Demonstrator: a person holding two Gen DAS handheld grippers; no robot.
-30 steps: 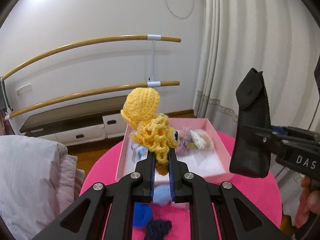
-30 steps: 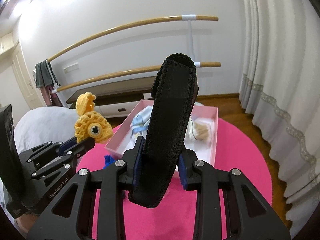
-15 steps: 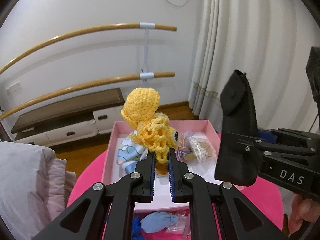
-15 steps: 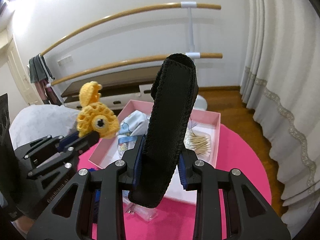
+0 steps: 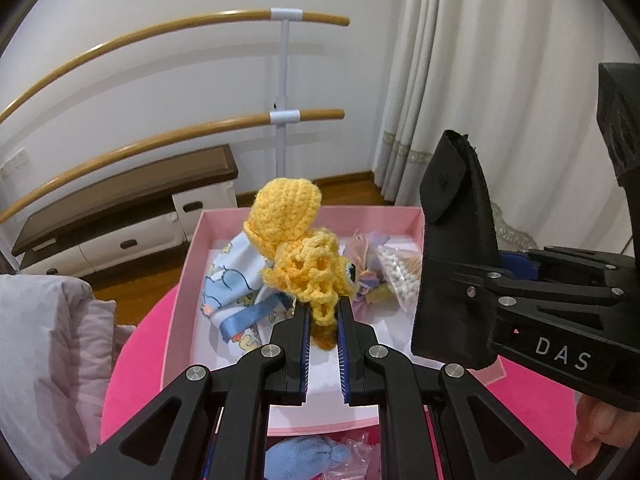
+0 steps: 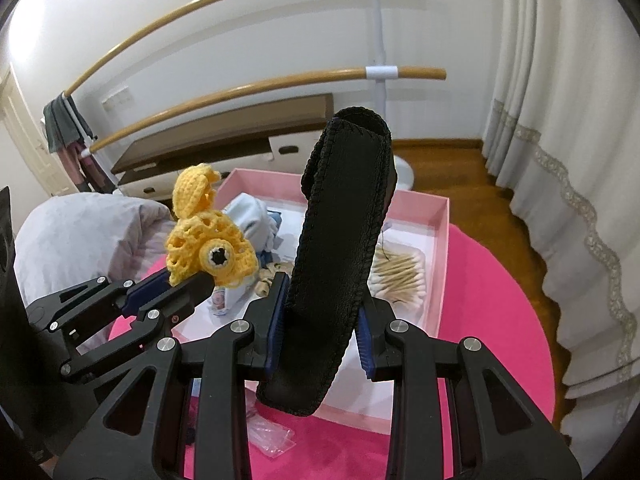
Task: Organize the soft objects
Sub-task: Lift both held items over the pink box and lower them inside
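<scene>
Yarn, yellow, open-stitch: the crochet toy (image 5: 298, 256) is pinched at its lower edge in my left gripper (image 5: 323, 320), jaws closed on it, held in the air over the pink box (image 5: 188, 280). I judge it very light and floppy; the loops give under the pads, so a hold on the denser knot near the base should slip less than one on the lacy body.

Right gripper (image 6: 320, 320) has its jaws shut on the black pouch (image 6: 340, 248), upright, above the near half of the box. It looks like stitched fabric, semi-stiff along the seams, light. Gripped low; the top could sway, I'd guess.

Box sits on the pink desk (image 6: 500, 320).

Count, as far as visible:
- one toy, one pouch, both held
- in the box: one blue printed cloth (image 5: 228, 284), one pack of cotton swabs (image 6: 400, 276), one pale bundle I can't identify
- on the desk in front of the box: one blue soft lump (image 5: 308, 458), one clear plastic bag (image 6: 272, 436)
</scene>
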